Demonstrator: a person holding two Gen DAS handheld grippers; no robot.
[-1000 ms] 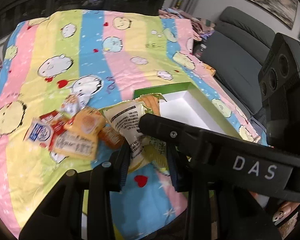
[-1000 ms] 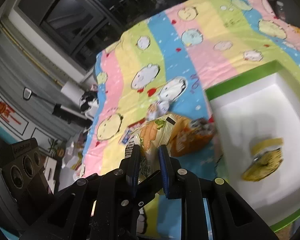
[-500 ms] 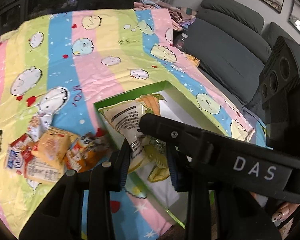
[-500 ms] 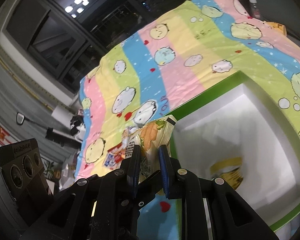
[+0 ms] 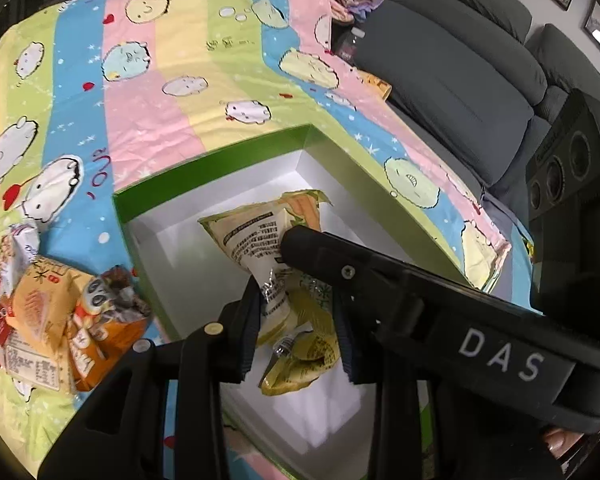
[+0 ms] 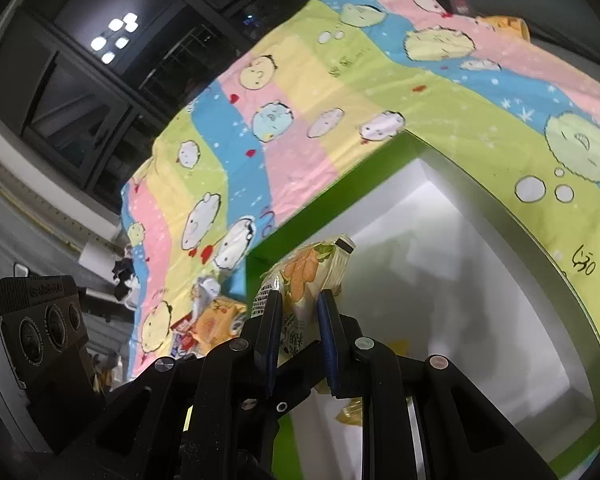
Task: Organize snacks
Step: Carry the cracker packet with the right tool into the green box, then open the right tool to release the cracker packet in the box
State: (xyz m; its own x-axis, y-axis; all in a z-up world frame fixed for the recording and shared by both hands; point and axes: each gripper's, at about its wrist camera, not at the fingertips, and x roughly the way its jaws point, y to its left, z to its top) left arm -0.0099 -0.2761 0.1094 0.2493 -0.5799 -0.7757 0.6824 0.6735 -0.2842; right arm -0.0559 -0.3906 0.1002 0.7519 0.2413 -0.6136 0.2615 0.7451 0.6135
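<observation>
My right gripper is shut on a pale green snack packet and holds it over the white-lined green box. In the left wrist view the same packet hangs above the box, with the right gripper's black arm crossing in front. My left gripper has its jaws apart, beside the packet's lower end; whether the fingers touch it I cannot tell. A yellow snack packet lies inside the box.
A pile of orange, red and white snack packets lies on the striped cartoon blanket left of the box. A grey sofa stands to the right. Dark windows are behind.
Both grippers have moved right from over the snack pile to over the box, carrying the pale green packet with them. The grip on the packet is unchanged.
</observation>
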